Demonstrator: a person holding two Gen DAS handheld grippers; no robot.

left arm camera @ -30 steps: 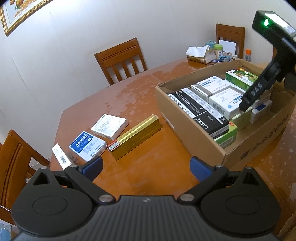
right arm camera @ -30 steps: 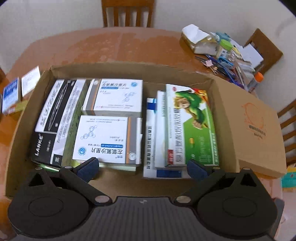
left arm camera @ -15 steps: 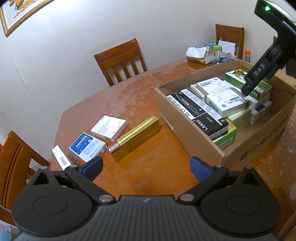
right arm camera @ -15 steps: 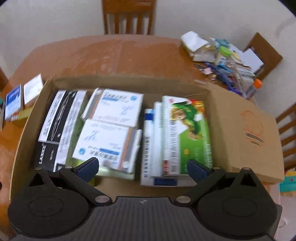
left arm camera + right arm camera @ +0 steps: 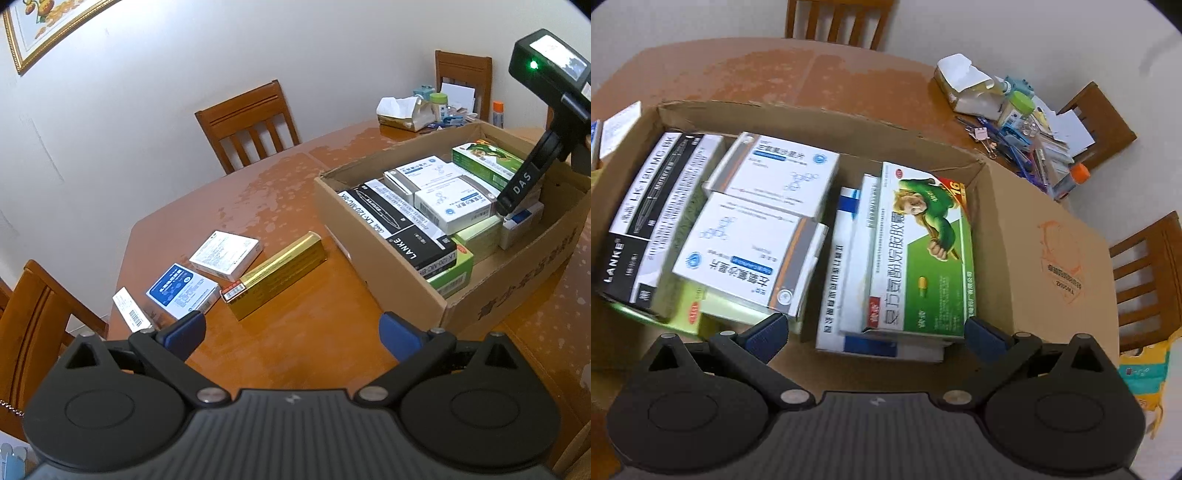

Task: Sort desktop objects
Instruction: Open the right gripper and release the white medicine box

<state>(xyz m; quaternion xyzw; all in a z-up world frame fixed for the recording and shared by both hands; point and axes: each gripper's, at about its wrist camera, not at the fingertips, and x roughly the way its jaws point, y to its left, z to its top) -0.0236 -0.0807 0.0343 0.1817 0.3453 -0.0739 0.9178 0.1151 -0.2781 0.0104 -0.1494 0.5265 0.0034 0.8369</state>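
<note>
Right gripper (image 5: 873, 330): fingers spread wide and holding nothing, poised over the near end of the cardboard box (image 5: 1045, 236). Directly ahead at 12 o'clock lies the green medicine carton (image 5: 923, 254), topmost on a stack of flat white boxes; at 10 o'clock sit two white-and-blue medicine boxes (image 5: 750, 254), and at 9 o'clock the black LANKE pen box (image 5: 639, 206).

Left gripper (image 5: 291, 330): fingers likewise apart and empty, over bare table (image 5: 295, 343). At 11 o'clock lie the gold box (image 5: 275, 275), a blue-and-white box (image 5: 183, 290) and a white box (image 5: 225, 254), close together; a barcoded slip (image 5: 131, 315) sits at 10 o'clock.

Judgement: whether the right gripper is about to lift the green carton or has just set it down cannot be settled. Any grip on it should span its narrow width squarely, keeping the stack beneath undisturbed.

Clearances: the box walls stand close beside the contents on all sides, so vertical travel is safest. Open table lies between the gold box and the cardboard box; clutter (image 5: 1019, 122) at 1 o'clock crowds the far corner.
</note>
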